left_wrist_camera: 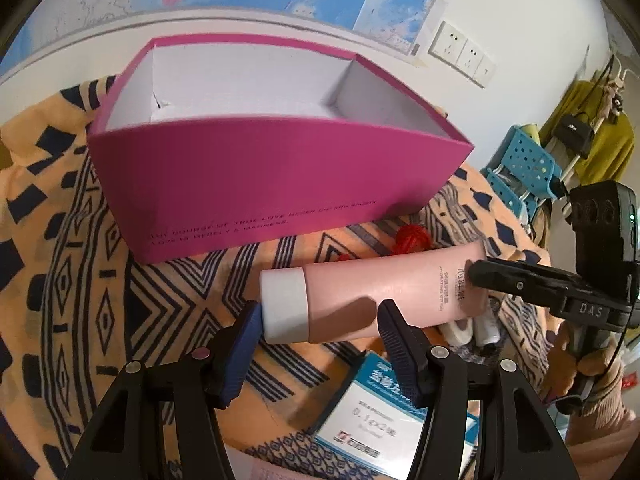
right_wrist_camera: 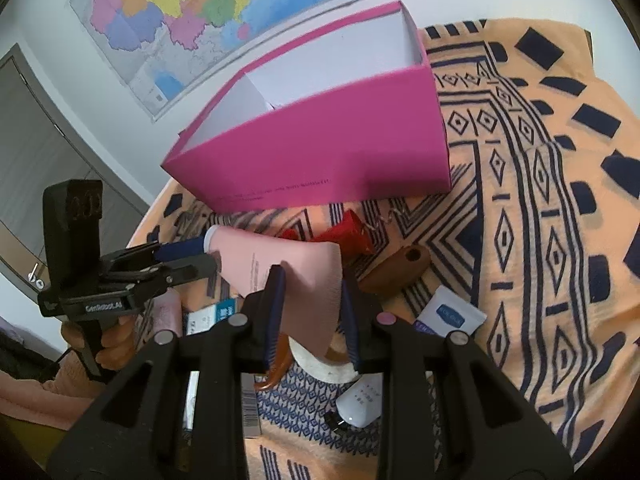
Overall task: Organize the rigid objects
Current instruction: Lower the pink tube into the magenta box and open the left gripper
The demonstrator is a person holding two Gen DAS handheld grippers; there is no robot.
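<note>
A pink tube with a white cap is held above the patterned cloth. My right gripper is shut on the tube's flat crimped end; in the left wrist view it comes in from the right. My left gripper is open, its blue pads either side of the cap end, the left pad near the cap; it also shows in the right wrist view. An open magenta box with a white inside stands behind, also in the right wrist view.
On the orange patterned cloth lie a red object, a brown wooden piece, a white-and-blue sachet, a tape roll, a small white bottle and a blue-white carton. Blue stools stand right.
</note>
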